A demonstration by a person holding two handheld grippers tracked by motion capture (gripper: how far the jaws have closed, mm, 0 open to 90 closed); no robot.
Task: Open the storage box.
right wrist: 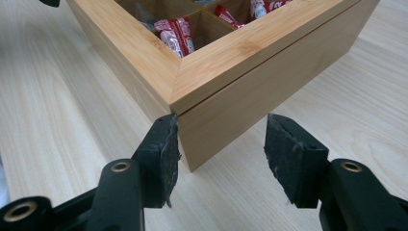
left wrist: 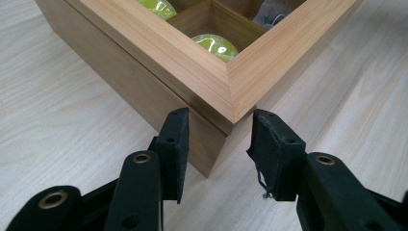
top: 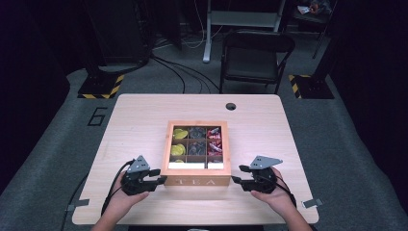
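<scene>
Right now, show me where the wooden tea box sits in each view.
High view: the tea box sits mid-table, between both grippers.
Left gripper view: its corner points at the camera, just above the jaws.
Right gripper view: its other near corner sits above the jaws.
Shared landmark: the light wooden table.

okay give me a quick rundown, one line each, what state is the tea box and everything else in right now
Tea box: lid shut, standing flat on the table.
Tea packets: sorted in the compartments, visible through the lid's window.
Left gripper: fingers set astride the box's near left corner; contact unclear.
Right gripper: fingers apart around the near right corner, one finger against the box wall.
Folding chair: unfolded, unoccupied.
</scene>
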